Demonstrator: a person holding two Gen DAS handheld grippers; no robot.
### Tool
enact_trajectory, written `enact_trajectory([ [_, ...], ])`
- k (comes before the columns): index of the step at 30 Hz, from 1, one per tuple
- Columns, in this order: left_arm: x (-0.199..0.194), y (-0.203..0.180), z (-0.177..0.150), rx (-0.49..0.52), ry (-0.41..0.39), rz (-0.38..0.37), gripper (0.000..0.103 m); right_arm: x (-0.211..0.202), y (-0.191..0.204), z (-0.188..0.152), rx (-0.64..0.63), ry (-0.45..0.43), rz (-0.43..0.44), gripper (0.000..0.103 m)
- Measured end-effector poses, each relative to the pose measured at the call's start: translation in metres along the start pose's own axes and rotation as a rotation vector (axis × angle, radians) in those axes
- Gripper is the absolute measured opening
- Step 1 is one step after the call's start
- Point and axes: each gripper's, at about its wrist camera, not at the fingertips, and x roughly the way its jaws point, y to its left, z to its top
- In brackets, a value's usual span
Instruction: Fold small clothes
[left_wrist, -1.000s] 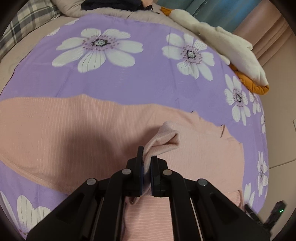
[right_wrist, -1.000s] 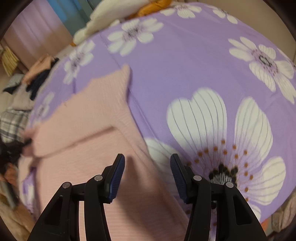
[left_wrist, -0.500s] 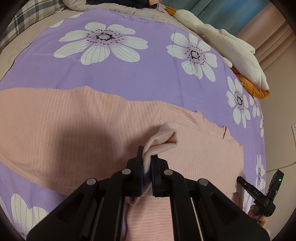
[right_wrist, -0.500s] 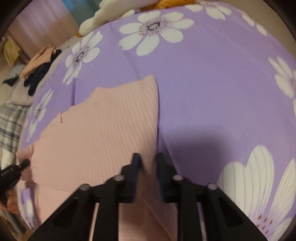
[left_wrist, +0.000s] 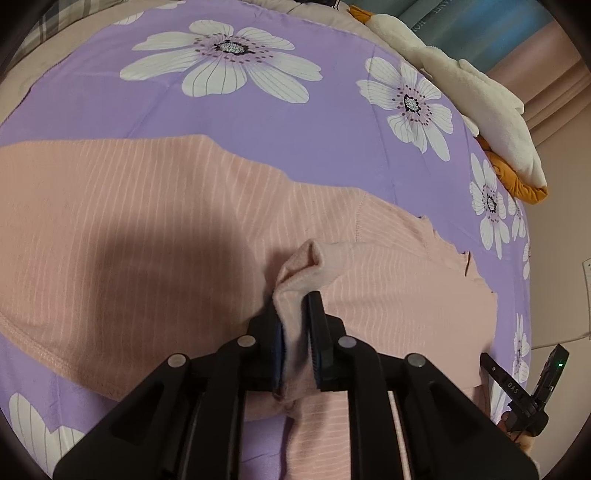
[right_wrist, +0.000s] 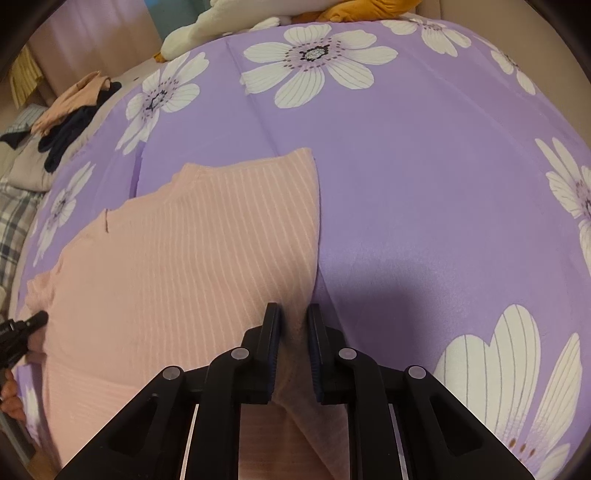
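1. Left wrist view: my left gripper (left_wrist: 298, 332) has a bunched fold of the pink striped top (left_wrist: 155, 221) between its jaws, the cuff-like end sticking up just ahead of the fingertips. A second ago that pinch was tight; now the jaws are opening, though cloth still fills the narrow gap.
2. Over that second the top has filled more of this view and the purple flowered sheet (left_wrist: 258, 122) less. I have sunk toward the garment, so I judge I'm laying this fold down and letting it go.
3. Right wrist view: my right gripper (right_wrist: 291, 328) stood wide over the sheet, off to the right of the top's edge, a second ago. It has since slid left onto that edge and pinched down — jaws now narrow, clamped on the hem of the pink striped top (right_wrist: 184, 258), which runs ahead and left of the fingertips.
4. For the task: one fold looks nearly placed on the left, and the right hand has a fresh hold on the far side, probably for the next fold across.
5. Risk: if the left lets go before the cloth lies flat, the bunch could spring back — flatness under the jaws I cannot tell.
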Motion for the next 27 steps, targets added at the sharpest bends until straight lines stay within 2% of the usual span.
enact_trajectory([
  [7,-0.007,0.007,0.000,-0.012,-0.005,-0.018,0.016,0.002,0.006,0.001,-0.022,-0.009,-0.035,0.014],
  [17,-0.017,0.015,-0.005,-0.007,-0.038,0.006,0.016,0.003,0.006,0.001,-0.019,-0.011,-0.041,0.014],
  [22,-0.016,0.024,-0.007,-0.036,-0.036,-0.021,0.016,0.003,0.007,0.000,-0.020,-0.017,-0.049,0.014],
  [27,-0.013,0.022,-0.009,-0.031,-0.037,-0.012,0.016,0.004,0.007,0.000,-0.018,-0.019,-0.047,0.014],
])
